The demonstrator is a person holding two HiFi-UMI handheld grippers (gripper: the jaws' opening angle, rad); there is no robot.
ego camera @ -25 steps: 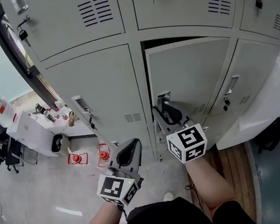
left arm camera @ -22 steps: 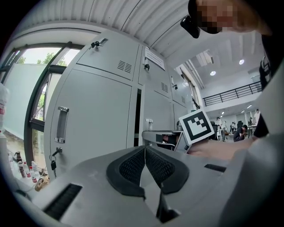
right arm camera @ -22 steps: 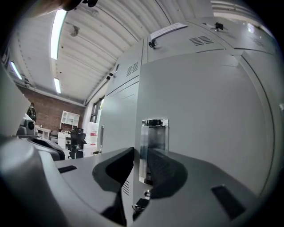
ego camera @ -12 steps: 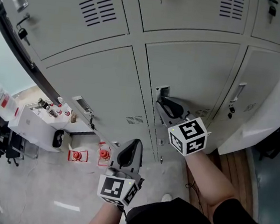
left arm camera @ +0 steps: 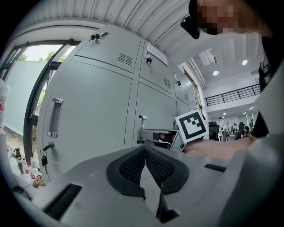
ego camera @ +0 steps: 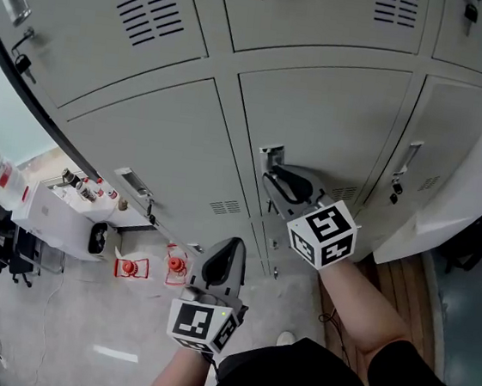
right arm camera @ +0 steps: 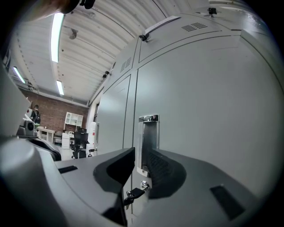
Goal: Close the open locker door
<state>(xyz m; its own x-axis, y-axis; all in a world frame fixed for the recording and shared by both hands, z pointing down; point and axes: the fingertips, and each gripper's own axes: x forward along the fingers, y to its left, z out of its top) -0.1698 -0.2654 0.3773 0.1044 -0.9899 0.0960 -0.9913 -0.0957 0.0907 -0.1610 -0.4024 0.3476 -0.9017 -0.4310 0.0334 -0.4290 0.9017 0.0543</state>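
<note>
In the head view the pale grey metal locker door [ego camera: 326, 128] in the lower row lies flush with its neighbours, and the right gripper [ego camera: 281, 184] is at its recessed chrome handle [ego camera: 271, 158]. I think the latch may not have caught, so the door could spring back. A second ago it stood ajar with a dark gap along its top; that gap is gone. In the left gripper view the left gripper [left arm camera: 145, 150] is clenched on nothing. In the right gripper view the jaws stand apart round the handle without pinching it, having just been opening. If a jaw hooks the handle or the small key [right arm camera: 135, 193] below it when the gripper pulls back, the door could be dragged out again.
</note>
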